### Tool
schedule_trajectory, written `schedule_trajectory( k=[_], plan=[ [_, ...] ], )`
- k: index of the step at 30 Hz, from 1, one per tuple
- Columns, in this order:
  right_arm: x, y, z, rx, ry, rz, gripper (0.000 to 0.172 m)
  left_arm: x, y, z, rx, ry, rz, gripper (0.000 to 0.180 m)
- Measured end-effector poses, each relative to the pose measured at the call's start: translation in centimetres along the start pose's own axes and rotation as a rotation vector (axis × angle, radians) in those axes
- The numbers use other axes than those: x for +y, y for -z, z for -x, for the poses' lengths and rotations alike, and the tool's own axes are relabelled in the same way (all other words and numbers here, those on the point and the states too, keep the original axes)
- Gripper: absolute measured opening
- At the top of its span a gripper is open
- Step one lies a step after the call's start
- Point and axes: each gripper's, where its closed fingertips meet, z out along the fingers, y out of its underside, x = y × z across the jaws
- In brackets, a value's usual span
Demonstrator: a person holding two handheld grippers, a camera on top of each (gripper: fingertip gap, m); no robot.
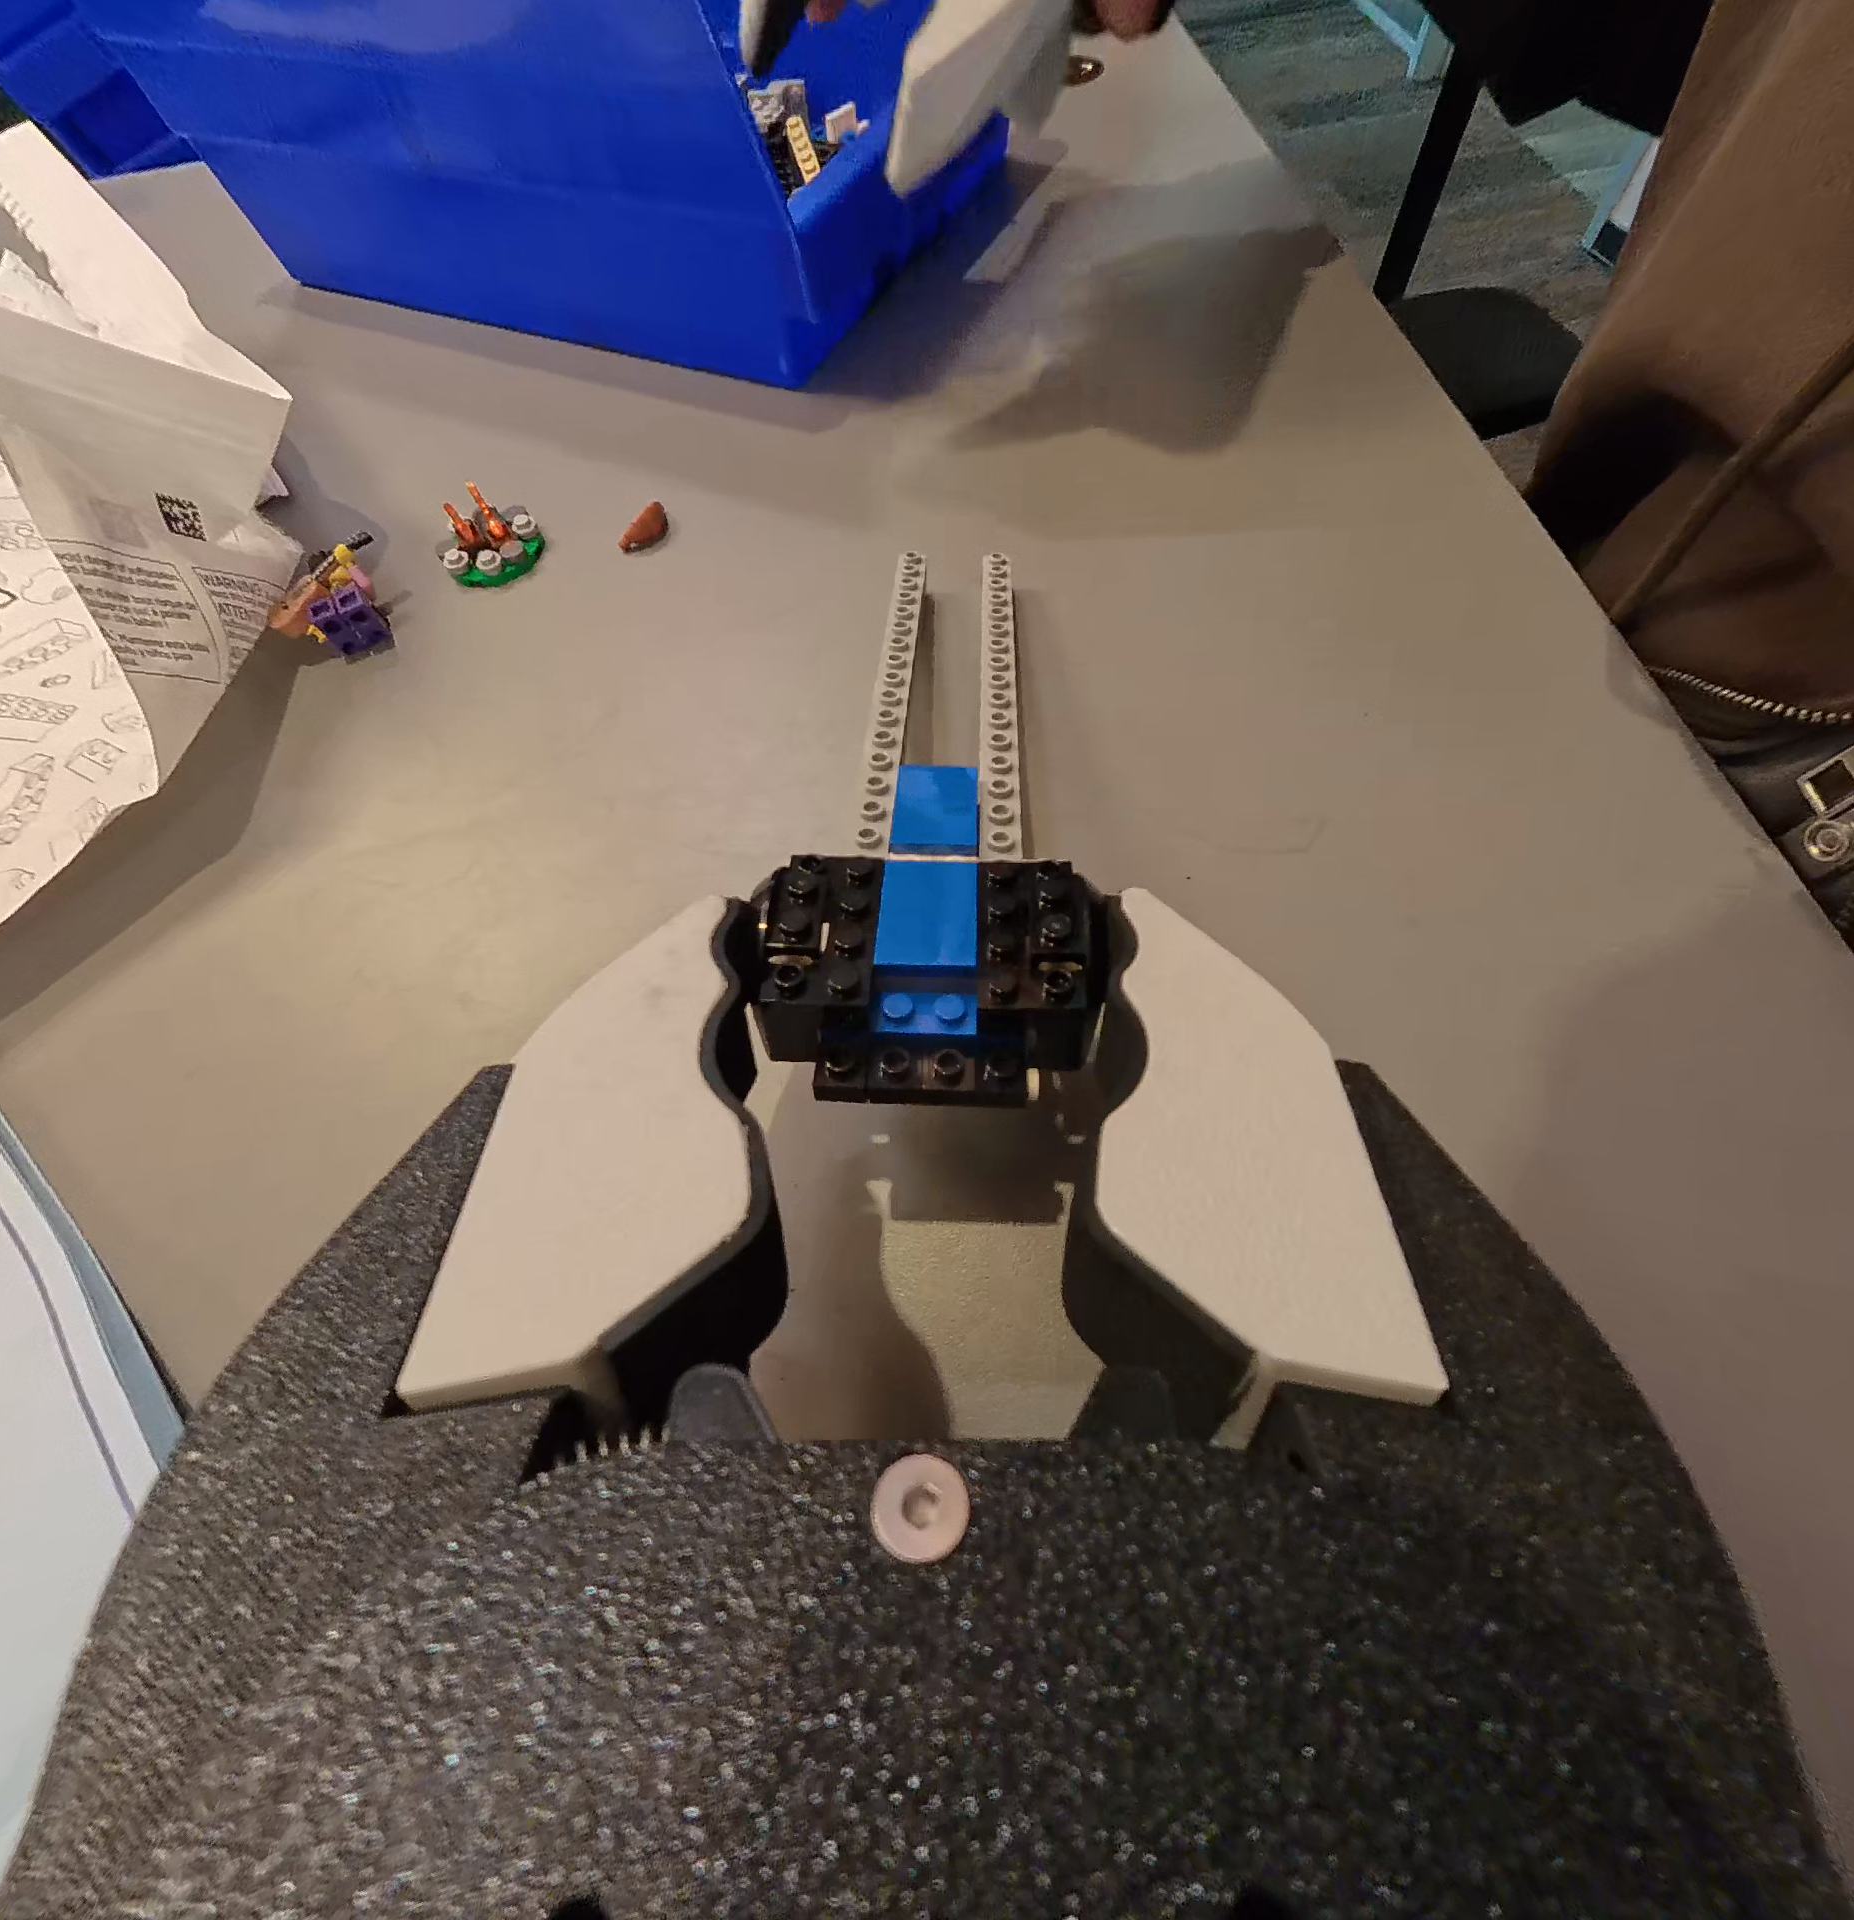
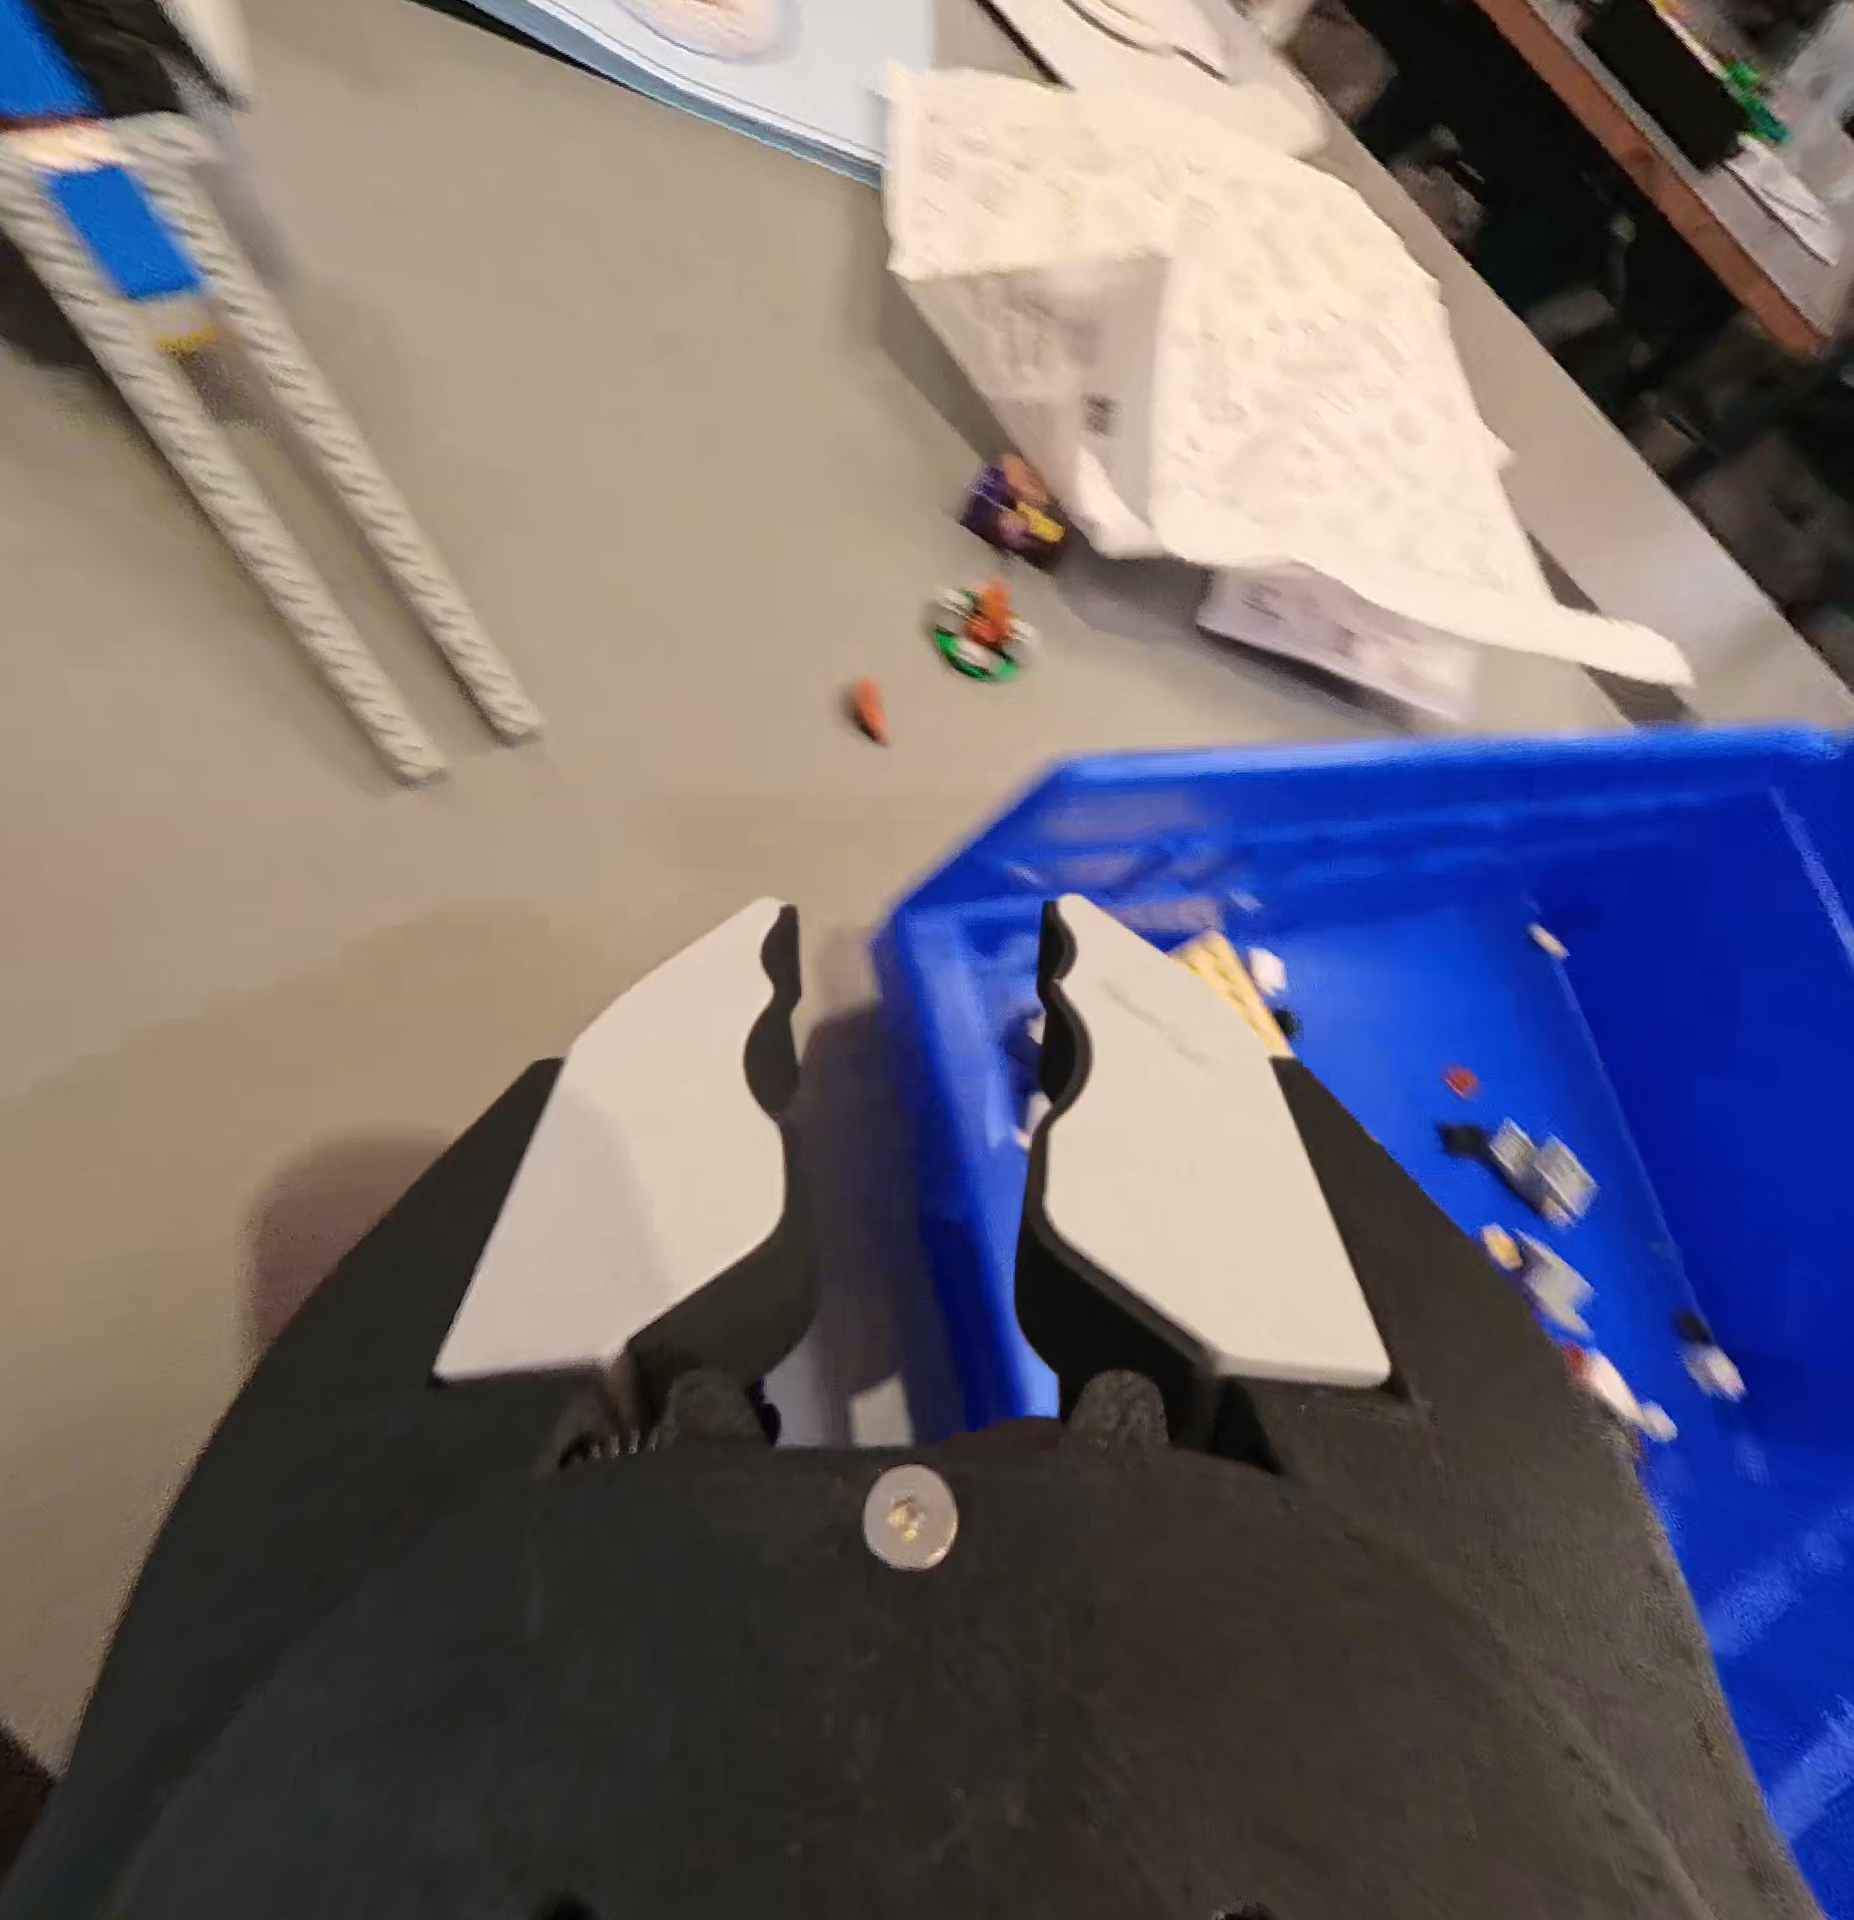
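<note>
**Brick model clamped, bin corner between parted fingers**

The grey table [image 1: 1266,727] is crowded: a blue bin [image 2: 1525,883], crumpled paper [image 1: 102,436], tiny brick pieces [image 1: 492,540]. The black-and-blue brick model [image 1: 928,951] is gripped by the left gripper [image 1: 918,966]. The right gripper [image 2: 918,977] is held open, empty, over the bin's corner.

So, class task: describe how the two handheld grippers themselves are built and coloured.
Both match. The left gripper and right gripper each have a grainy black body, a round silver screw at the centre, and two pale grey wedge-shaped fingers lined with wavy black inner edges. No cables or sleeves show.
</note>
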Motion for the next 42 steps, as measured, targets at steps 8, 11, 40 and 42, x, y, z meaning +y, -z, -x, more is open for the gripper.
schedule_trajectory(
  k=[8,11,40,42],
  plan=[
    [-5.2,-5.2,10.4,-0.383,0.117,-0.096,0.04,-0.2,0.1,-0.4,-0.022,-0.107,-0.006,0.064],
    [-7.2,-6.7,12.3,-0.455,0.158,-0.129,0.04,-0.1,0.1,-0.3,-0.022,-0.106,0.001,0.064],
    [-7.7,-11.4,14.3,-0.543,0.214,-0.004,0.009,1.0,0.0,0.0,-0.071,-0.186,0.045,0.064],
    [-7.6,-11.6,14.2,-0.529,0.193,-0.001,0.009,1.3,-0.1,0.2,-0.079,-0.185,0.062,0.063]
  ],
)
